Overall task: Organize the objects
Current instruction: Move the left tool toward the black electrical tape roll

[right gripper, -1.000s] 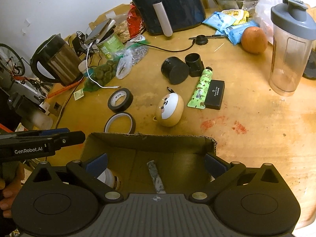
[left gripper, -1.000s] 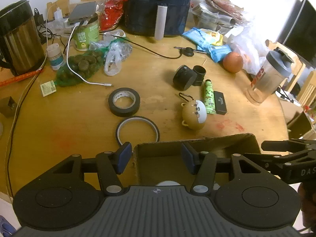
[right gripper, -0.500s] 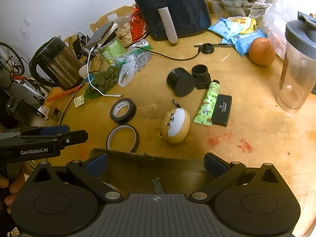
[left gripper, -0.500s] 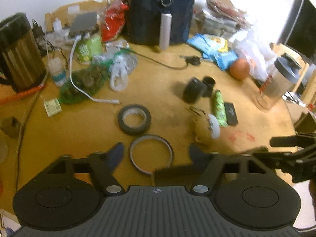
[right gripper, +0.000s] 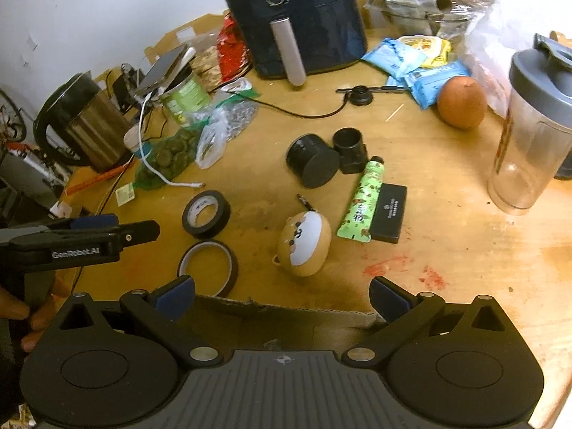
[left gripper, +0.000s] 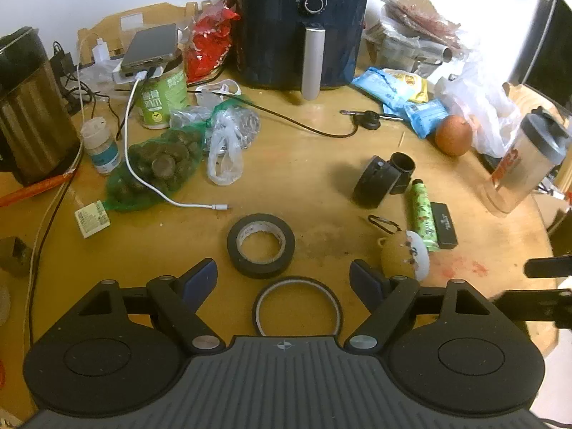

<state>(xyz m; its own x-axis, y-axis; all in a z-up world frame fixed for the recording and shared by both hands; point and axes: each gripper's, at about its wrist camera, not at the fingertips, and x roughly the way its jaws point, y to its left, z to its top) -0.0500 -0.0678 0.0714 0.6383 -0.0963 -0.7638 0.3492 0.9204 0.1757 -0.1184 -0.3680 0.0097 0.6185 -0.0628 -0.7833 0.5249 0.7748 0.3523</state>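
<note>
The left gripper (left gripper: 283, 274) hangs with its jaws spread wide and empty, and the thin tape ring (left gripper: 297, 303) lies flat on the table (left gripper: 307, 164) between and just below its fingertips, untouched. Just beyond it sits the thicker black tape roll (left gripper: 261, 245), so there are two tape rings in all. The right gripper (right gripper: 282, 291) is likewise wide open and holds nothing; a cardboard box (right gripper: 286, 309) edge runs between its fingers, and past that edge lies the dog-faced pouch (right gripper: 304, 245). Farther out are one green tube (right gripper: 363, 202) touching one black case (right gripper: 388, 212), and two black cylinders (right gripper: 323, 161) side by side. Around the rim of the table stand an air fryer (left gripper: 304, 25), a kettle (right gripper: 85, 121), one orange (right gripper: 462, 102) and a shaker bottle (right gripper: 532, 136) — well apart from both grippers.
</note>
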